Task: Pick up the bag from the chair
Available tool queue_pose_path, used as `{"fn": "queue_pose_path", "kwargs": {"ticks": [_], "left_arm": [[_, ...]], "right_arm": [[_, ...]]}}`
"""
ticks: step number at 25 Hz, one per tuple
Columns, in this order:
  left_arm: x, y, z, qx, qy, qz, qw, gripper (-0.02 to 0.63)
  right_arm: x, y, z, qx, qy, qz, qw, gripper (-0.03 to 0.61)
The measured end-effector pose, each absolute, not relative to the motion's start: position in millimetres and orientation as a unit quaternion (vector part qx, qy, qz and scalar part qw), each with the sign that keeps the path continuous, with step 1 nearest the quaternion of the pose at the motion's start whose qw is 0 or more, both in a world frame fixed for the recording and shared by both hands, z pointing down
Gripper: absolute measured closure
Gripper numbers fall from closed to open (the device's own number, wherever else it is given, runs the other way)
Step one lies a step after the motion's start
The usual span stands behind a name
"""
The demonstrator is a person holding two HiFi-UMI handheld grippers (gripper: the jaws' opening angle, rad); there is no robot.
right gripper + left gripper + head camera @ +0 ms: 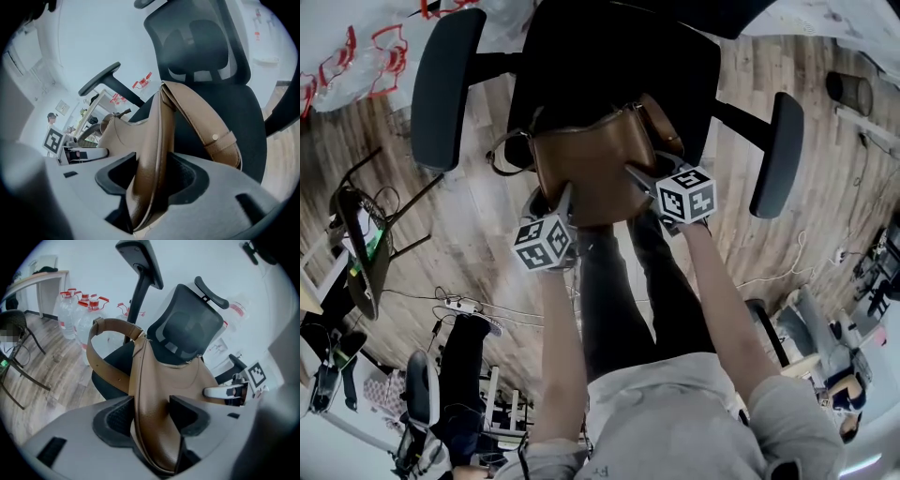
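Observation:
A tan leather bag (586, 164) stands on the front of the black office chair's seat (609, 66), its strap (105, 366) looping up beside it. My left gripper (561, 199) is clamped on the bag's left end; in the left gripper view the bag (159, 390) fills the gap between the jaws of the left gripper (150, 411). My right gripper (639, 178) grips the bag's right end. In the right gripper view the edge of the bag (154, 140) is pinched between the jaws of the right gripper (152, 176), with the buckled strap (211, 136) hanging to the right.
The chair's armrests (445, 84) (776, 155) flank the bag. Several water bottles (356, 66) lie at the upper left. A dark wire-frame chair (361, 244) and floor cables (459, 305) are at the left. The person's legs (628, 281) stand just under the bag.

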State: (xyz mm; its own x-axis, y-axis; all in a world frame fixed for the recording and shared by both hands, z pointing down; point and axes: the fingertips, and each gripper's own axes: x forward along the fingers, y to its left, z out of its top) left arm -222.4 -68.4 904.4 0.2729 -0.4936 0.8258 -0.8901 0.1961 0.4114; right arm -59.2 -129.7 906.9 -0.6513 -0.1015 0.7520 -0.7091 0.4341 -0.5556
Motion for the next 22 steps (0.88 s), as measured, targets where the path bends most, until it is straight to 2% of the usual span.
{"fn": "queue_pose_path", "kwargs": {"ticks": [22], "left_arm": [[-204,-103,794,0.661,-0.586,0.159,0.442,0.414]], "right_arm": [[-29,-150,802,0.300,-0.803,0.451,0.249,0.388]]}}
